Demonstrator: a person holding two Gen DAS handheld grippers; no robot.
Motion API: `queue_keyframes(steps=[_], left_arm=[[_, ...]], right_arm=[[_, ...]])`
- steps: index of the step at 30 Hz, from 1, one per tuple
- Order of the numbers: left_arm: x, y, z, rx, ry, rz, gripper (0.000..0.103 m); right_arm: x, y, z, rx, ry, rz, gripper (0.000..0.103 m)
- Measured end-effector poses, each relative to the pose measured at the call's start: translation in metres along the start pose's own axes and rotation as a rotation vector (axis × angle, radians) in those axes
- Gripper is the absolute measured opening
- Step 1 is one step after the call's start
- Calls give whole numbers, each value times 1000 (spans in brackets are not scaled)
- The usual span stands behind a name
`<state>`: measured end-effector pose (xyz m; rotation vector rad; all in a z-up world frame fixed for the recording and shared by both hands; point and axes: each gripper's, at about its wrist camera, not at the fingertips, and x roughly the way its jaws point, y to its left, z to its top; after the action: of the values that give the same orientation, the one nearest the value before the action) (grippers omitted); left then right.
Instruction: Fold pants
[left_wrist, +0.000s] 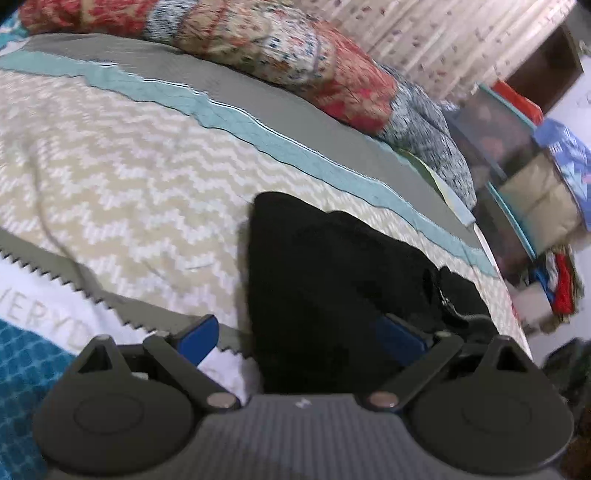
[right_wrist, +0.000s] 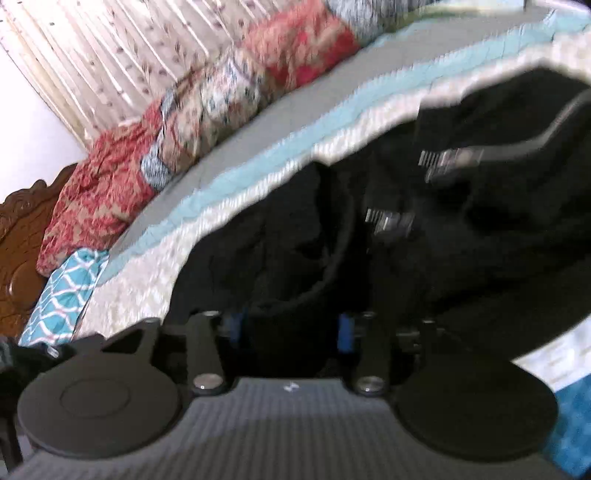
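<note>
On the zigzag bedspread (left_wrist: 122, 173), one pair of black pants (left_wrist: 332, 273) is lying bunched up. Two grippers are working: left gripper (left_wrist: 299, 338) is gaping wide around the cloth, right gripper (right_wrist: 291, 328) is sitting half-open, fabric between, grip unclear.

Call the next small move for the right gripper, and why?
Probably close the right gripper on the black pants. Dark fabric lies bunched between its blue pads, which stand apart, so nothing looks pinched; the left gripper is wide open too.
</note>
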<state>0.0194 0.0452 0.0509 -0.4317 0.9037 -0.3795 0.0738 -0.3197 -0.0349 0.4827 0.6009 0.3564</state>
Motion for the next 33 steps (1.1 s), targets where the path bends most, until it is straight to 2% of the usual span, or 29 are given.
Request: queue_keyframes(steps=[2, 4, 6, 9, 10, 11, 12, 13, 15, 17, 19, 22, 23, 25, 29, 30, 31, 32, 33], left_arm=[[5, -6, 1, 10, 6, -8, 97], [13, -11, 1, 22, 18, -1, 97], [24, -16, -2, 47, 38, 31, 96], [49, -18, -11, 92, 112, 133, 96], [58, -15, -14, 99, 143, 165, 96], [61, -16, -17, 123, 140, 172, 96], [59, -20, -18, 144, 137, 179, 96], [56, -23, -17, 154, 137, 188, 95], [43, -26, -13, 148, 119, 159, 95], [25, -28, -7, 123, 79, 128, 95], [10, -31, 0, 113, 34, 111, 95], [1, -43, 13, 118, -4, 115, 95], [4, -48, 19, 121, -5, 113, 95], [11, -60, 25, 129, 1, 97, 95], [29, -94, 35, 166, 35, 44, 95], [33, -103, 37, 181, 41, 32, 95], [36, -114, 38, 201, 45, 16, 95], [40, -128, 41, 226, 50, -3, 95], [43, -139, 43, 247, 52, -16, 95]], right_arm=[[-21, 2, 6, -30, -97, -14, 55], [-29, 3, 8, -65, -156, 2, 53], [-24, 13, 8, -120, -166, 25, 44], [11, 15, -2, -124, -56, 51, 40], [22, 9, -6, -111, 4, 31, 41], [40, 4, -10, -100, 83, -25, 41], [50, -5, -10, -65, 115, -40, 40], [45, -10, -7, -24, 97, -8, 40], [25, -17, 7, 14, 63, 42, 43], [-7, -25, 19, 14, -55, 58, 43], [-44, -45, 31, 23, -175, 11, 45], [-88, -95, 42, 86, -314, -141, 54], [-96, -113, 44, 114, -341, -193, 61], [-105, -151, 46, 198, -361, -269, 71], [-83, -195, 48, 303, -278, -255, 70], [-74, -198, 50, 311, -244, -231, 64], [-72, -202, 49, 312, -214, -202, 53], [-62, -198, 52, 316, -179, -193, 25], [-61, -191, 53, 308, -178, -196, 21]])
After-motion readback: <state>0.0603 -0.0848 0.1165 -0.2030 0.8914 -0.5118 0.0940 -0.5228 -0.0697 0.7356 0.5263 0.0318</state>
